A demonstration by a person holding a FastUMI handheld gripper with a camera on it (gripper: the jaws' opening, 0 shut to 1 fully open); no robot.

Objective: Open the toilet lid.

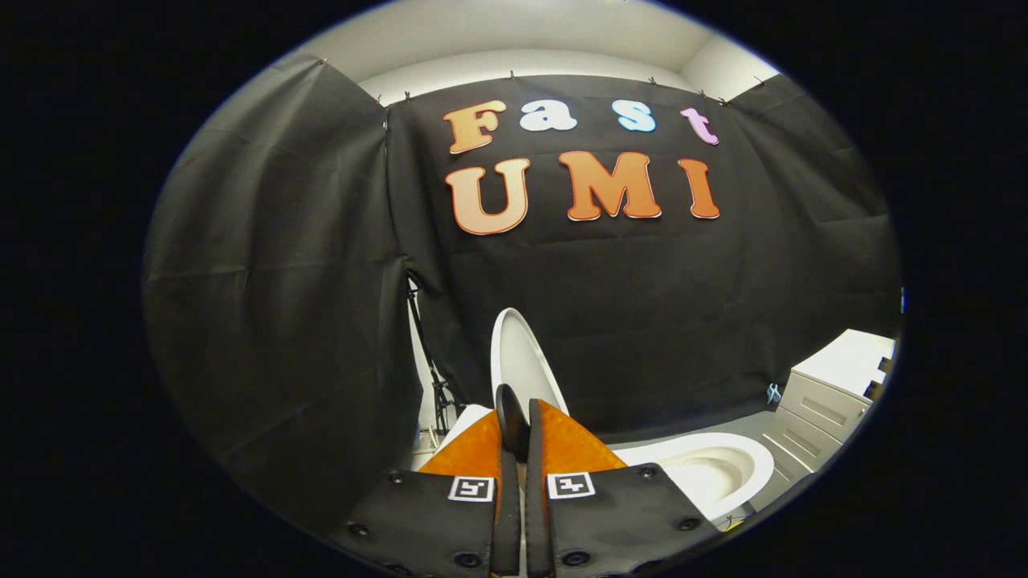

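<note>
Black cloth walls enclose the booth, with a pale ceiling above and a white drawer cabinet (819, 405) standing off to the right on a grey floor. At the centre, the toilet lid (522, 365) stands raised, close to upright, its edge turned toward the camera just beyond the fingers. The toilet bowl (715, 474) lies open and uncovered to the right of the fingers, its white seat rim in plain sight. The gripper (514, 421) has its two fingers drawn nearly together, only a thin gap between them; the tips sit at the lower edge of the lid, but whether they pinch it or merely rest against it cannot be told. Judged from this, the task looks all but complete: the lid is up, and what remains is likely only to let go and draw back.
</note>
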